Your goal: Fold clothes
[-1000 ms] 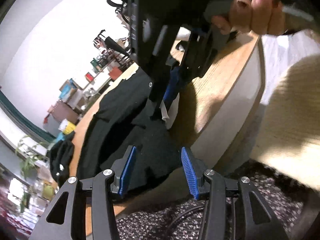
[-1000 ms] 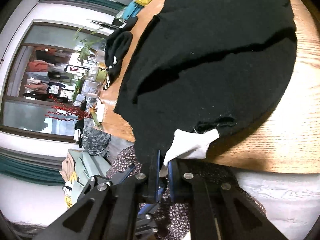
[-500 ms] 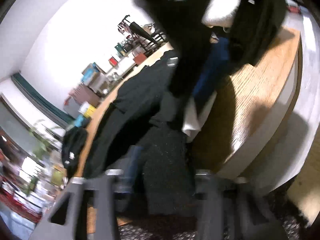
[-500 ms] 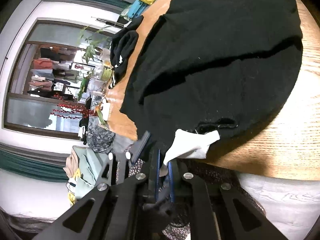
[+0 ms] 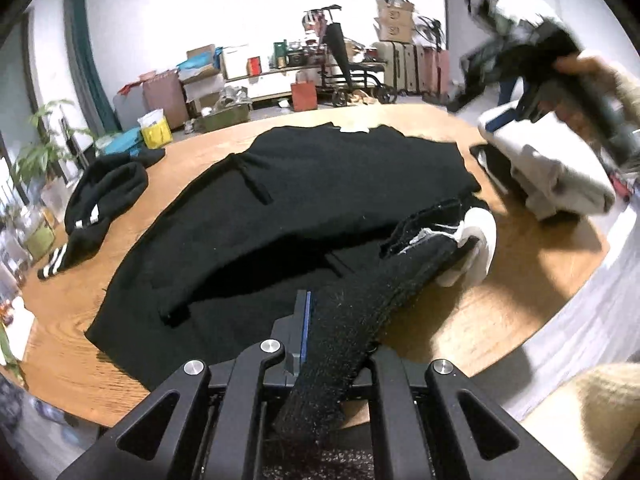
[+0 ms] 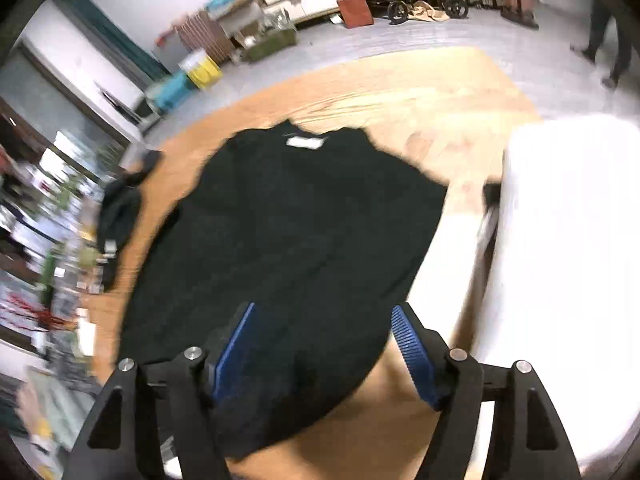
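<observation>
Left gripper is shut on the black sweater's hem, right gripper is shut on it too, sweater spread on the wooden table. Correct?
Not quite. The right gripper is open: the right wrist view shows its blue pads spread wide above the black sweater, gripping nothing. The rest holds: the left gripper is shut on the sweater's near edge, and the sweater lies spread on the wooden table.

Both wrist cameras face the black garment [image 5: 320, 200] closely; the right view seems higher.
</observation>
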Tool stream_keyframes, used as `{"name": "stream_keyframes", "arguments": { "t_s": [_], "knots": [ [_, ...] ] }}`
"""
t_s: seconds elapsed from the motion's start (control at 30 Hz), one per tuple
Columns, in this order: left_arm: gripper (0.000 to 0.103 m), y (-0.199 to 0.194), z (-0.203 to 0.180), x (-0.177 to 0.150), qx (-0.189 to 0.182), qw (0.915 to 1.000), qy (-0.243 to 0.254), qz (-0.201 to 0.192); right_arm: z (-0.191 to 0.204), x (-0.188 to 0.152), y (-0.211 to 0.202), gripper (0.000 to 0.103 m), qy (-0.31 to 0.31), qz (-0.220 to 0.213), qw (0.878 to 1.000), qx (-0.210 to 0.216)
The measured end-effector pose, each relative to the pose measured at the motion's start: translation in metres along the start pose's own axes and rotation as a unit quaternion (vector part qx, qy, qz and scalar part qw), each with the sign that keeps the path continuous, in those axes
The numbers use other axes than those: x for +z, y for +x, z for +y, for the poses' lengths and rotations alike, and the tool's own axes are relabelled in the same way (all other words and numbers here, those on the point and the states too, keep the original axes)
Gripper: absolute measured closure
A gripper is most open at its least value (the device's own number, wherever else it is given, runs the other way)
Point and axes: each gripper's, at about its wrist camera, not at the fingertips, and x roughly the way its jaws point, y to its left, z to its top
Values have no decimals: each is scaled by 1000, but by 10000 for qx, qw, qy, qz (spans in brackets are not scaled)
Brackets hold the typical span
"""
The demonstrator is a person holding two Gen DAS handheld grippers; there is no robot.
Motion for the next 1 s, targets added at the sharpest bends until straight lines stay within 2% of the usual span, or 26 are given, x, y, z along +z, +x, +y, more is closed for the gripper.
{"name": "stream_keyframes", "arguments": {
  "t_s": [0.07,0.17,0.33,0.6,0.7,0.8,0.9,0.93,1.0],
  "knots": [
    [95,1,5,2,-63,9999,-111,15,-13,19,24,28,147,261,9990,-330],
    [95,4,13,5,-157,9995,-278,38,-26,31,47,38,256,411,9970,-606],
    [95,6,24,9,-235,9985,-497,22,-14,42,58,31,-78,519,9957,-768],
    [95,6,55,16,-172,9944,-1028,-155,-11,32,65,30,317,724,9940,-749],
    [95,4,60,17,-165,9940,-1058,-207,-11,27,68,29,473,795,9930,-735],
    [95,1,58,17,-127,9949,-960,-268,-27,36,81,29,856,944,9889,-758],
    [95,1,60,14,-121,9939,-1049,-324,-42,44,89,25,1232,978,9861,-536],
    [95,1,61,13,-127,9936,-1071,-326,-46,46,87,30,1284,904,9867,-418],
    [95,-1,60,10,-140,9938,-1044,-349,-53,51,83,77,1389,756,9873,-181]
  ]
}}
